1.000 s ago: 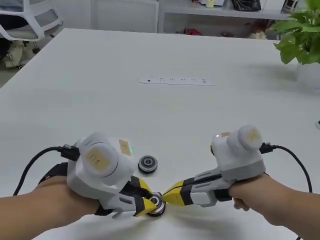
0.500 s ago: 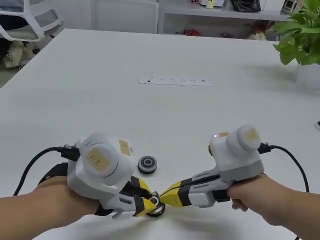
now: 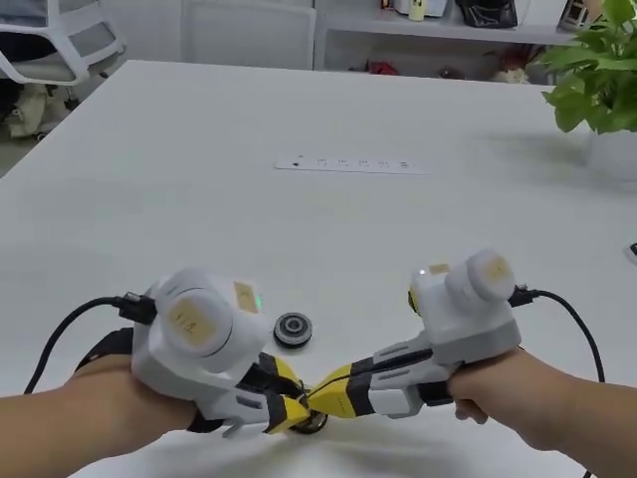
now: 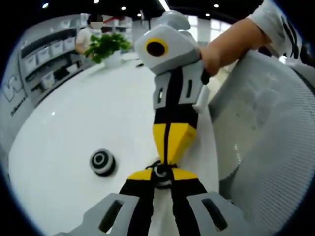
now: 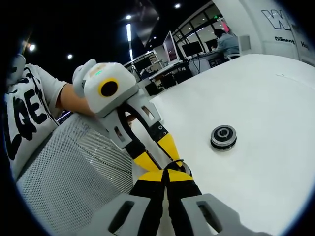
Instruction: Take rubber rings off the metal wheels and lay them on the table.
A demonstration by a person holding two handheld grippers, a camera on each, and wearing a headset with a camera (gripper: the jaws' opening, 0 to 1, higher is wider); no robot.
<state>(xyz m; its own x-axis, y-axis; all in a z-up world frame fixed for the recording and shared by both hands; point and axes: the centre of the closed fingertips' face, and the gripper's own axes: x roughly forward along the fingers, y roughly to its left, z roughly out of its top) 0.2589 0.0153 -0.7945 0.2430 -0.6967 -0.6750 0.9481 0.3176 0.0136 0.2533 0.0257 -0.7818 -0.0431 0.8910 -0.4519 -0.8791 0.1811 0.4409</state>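
I count 2 metal wheels on the bench (image 3: 199,179): 1 loose wheel (image 3: 294,329) and 1 held wheel (image 4: 161,173). 2 tongs, left tongs (image 3: 291,410) and right tongs (image 3: 323,393). 1 power strip (image 3: 350,163), 1 potted plant (image 3: 597,80), 1 office chair (image 3: 60,45).

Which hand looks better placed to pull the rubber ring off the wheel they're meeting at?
Probably the right gripper: its jaws look pinched on the black rubber ring, while the left gripper clamps the metal wheel steady.
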